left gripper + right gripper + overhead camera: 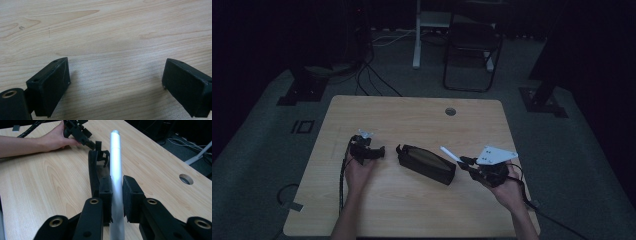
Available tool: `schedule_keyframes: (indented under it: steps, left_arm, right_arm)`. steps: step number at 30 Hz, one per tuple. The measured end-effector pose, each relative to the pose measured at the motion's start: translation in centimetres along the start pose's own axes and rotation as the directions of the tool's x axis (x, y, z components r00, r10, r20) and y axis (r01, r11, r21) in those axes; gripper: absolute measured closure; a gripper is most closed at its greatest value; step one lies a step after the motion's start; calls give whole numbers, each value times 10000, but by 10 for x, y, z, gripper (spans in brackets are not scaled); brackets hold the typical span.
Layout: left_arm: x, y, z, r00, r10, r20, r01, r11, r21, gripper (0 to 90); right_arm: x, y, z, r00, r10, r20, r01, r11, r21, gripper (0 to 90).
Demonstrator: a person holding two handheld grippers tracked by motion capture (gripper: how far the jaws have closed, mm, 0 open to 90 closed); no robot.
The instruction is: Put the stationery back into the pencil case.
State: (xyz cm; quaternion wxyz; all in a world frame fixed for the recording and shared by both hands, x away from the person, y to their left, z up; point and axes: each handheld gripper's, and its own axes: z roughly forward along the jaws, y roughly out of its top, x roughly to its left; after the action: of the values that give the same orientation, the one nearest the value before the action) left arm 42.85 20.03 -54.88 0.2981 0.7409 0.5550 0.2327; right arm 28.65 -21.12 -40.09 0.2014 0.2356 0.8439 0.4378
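A dark pencil case [427,163] lies on the wooden table [412,115] near its middle, its opening facing up; it lies lengthwise ahead of the jaws as the pencil case [96,167] in the right gripper view. My right gripper [464,161] is shut on a white pen [450,153], which sticks out toward the case's right end. The pen [116,170] runs up between the two pads. My left gripper [381,151] sits just left of the case, open, with bare wood between its fingers [50,85].
A round cable hole [450,111] is in the table's far side. A chair [472,45] and a white desk leg [416,35] stand beyond the table on the grey floor, with cables [372,75] trailing there.
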Motion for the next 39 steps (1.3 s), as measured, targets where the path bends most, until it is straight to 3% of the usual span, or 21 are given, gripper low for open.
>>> schedule_keyframes:
  steps: [39]
  left_arm:
    - [0,0,0,10000,4,6,-4,10000,2,81]
  right_arm:
    - [-6,28,17,9995,-222,-239,217,9995,-211,789]
